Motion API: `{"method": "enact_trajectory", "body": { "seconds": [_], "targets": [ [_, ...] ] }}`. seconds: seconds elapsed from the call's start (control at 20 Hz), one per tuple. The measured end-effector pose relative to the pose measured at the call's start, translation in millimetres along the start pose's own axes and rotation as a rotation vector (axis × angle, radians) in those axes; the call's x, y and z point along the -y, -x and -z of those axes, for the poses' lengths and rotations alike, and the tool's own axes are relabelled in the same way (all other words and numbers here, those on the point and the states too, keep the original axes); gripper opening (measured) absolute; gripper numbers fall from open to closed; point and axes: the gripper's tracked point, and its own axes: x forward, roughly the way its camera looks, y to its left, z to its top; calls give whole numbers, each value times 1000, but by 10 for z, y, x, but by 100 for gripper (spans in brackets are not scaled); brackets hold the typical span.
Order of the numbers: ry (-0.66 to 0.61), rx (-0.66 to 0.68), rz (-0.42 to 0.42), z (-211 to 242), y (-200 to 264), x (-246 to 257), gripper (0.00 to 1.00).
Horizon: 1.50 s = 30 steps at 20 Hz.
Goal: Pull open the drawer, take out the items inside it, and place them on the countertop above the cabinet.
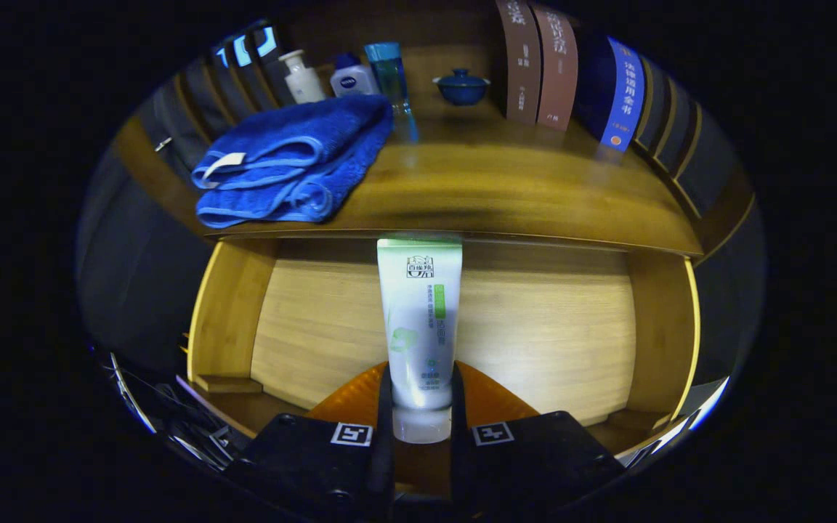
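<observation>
**Tube held over the open drawer, bench not yet reached**

Gripper (pixel 418 407) fingers are clamped on the cap end of a white tube (pixel 419 319), one finger pressing each side, so the tube stands up between them with its crimped end pointing toward the bench edge. Beneath and around the tube lies the open drawer (pixel 229 312), its pale wooden floor and side walls in view; no other item can be made out on the part of the floor that shows.

Beyond the tube's top runs the front edge of the bench (pixel 506 196). On it, to the left, sits a folded blue towel (pixel 291 163); behind that stand a small white bottle (pixel 302 76), a squat blue-capped bottle (pixel 353 76) and a tall clear blue bottle (pixel 391 80). A blue lidded bowl (pixel 462 86) sits further back, with upright books (pixel 538 62) to its right.

Judged from this, the tube is out of the drawer but not yet set down. The risks:

- The grasp sits low on a soft tube near the cap, so it may pivot or slip if swung quickly.
- The tube's top is close under the bench lip; rising without drawing back first could knock it there.
- Setting down too far left would land it on the towel, where it could topple.
</observation>
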Motion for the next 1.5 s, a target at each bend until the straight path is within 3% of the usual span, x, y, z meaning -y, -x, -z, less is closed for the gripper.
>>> {"method": "enact_trajectory", "body": {
  "seconds": [0.25, 0.45, 0.8, 1.2, 1.3, 1.5],
  "targets": [
    [-4, 98, -7, -168, 276, 7, 35],
    [-31, 183, 15, -669, 316, 93, 35],
    [-71, 192, 29, -1480, -102, 183, 35],
    [-114, 141, 58, -1936, -645, 285, 35],
    [-104, 132, 64, -1924, -685, 298, 44],
    [-76, 149, 77, -1944, -644, 280, 76]
  ]
}}
